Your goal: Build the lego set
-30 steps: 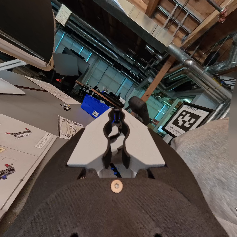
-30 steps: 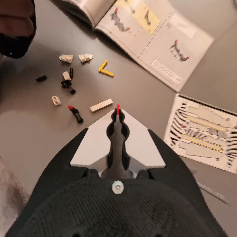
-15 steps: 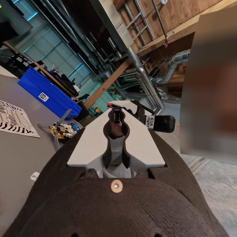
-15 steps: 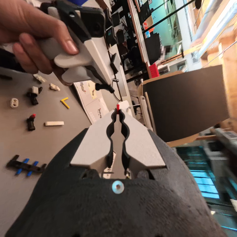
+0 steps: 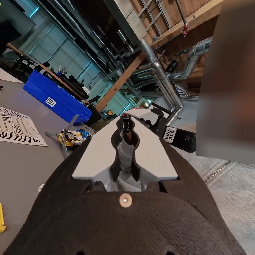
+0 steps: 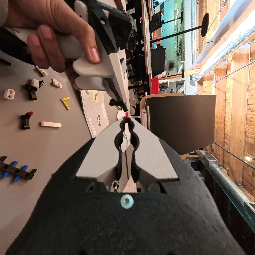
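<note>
My left gripper point(image 5: 125, 119) is shut on a small black lego connector point(image 5: 125, 124), held up off the grey table point(image 5: 24, 165). My right gripper point(image 6: 126, 120) is shut on a short red pin point(image 6: 127, 115) that sticks out past its tips. The two grippers point at each other in the air. In the right wrist view the black connector point(image 6: 118, 103) hangs just above and left of the red pin, a small gap apart. The right gripper's tips with the red pin point(image 5: 124, 114) also show in the left wrist view, just beyond my left tips.
Loose parts lie on the table: a white beam point(image 6: 51, 124), a yellow angle piece point(image 6: 66, 102), a black piece with a red pin point(image 6: 26, 120), a black beam with blue pins point(image 6: 16, 172). An instruction booklet point(image 6: 96, 114), a sticker sheet point(image 5: 16, 129), a part-built model point(image 5: 73, 136) and a blue bin point(image 5: 55, 96) stand nearby. My two grippers' fingertips are within a few centimetres of each other.
Both grippers rose from the table and turned toward each other. Over the last half second they closed in, so the black connector and the red pin are nearly touching.
</note>
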`<state>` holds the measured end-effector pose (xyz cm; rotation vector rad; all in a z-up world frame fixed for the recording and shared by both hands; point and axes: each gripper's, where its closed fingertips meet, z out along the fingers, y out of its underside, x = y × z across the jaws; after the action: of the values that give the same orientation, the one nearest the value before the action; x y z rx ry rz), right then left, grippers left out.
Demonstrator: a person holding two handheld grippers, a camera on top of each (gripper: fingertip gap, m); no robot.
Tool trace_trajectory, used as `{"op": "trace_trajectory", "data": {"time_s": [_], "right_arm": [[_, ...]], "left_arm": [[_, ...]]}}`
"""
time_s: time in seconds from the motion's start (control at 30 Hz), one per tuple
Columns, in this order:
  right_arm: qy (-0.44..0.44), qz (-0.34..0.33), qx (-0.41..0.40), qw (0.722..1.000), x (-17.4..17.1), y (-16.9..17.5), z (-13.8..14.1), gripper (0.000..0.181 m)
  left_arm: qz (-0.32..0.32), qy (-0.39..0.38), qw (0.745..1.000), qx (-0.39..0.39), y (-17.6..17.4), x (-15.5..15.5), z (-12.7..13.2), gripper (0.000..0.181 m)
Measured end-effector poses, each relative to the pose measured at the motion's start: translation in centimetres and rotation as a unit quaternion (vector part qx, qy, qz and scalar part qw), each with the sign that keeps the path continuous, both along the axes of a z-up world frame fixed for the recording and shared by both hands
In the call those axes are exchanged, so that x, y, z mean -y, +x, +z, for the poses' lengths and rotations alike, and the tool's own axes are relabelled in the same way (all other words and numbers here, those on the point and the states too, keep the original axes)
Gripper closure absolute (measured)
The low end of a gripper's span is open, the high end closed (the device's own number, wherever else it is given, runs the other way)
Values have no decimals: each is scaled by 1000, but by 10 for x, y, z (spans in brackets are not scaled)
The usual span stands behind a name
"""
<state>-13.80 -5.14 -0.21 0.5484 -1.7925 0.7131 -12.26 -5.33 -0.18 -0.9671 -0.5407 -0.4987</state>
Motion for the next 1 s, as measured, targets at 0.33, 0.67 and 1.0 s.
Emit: {"op": "trace_trajectory", "data": {"time_s": [0.33, 0.67, 1.0], "right_arm": [[58, -6, 1, 998, -7, -3, -15, 180], [82, -7, 170, 982, -19, 2, -37, 180], [56, -20, 179, 982, -26, -1, -33, 180]], "left_arm": [[39, -92, 995, -29, -2, -9, -13, 176], [70, -182, 976, -92, 1, -25, -22, 176], [64, -178, 977, -97, 4, -26, -21, 176]]}}
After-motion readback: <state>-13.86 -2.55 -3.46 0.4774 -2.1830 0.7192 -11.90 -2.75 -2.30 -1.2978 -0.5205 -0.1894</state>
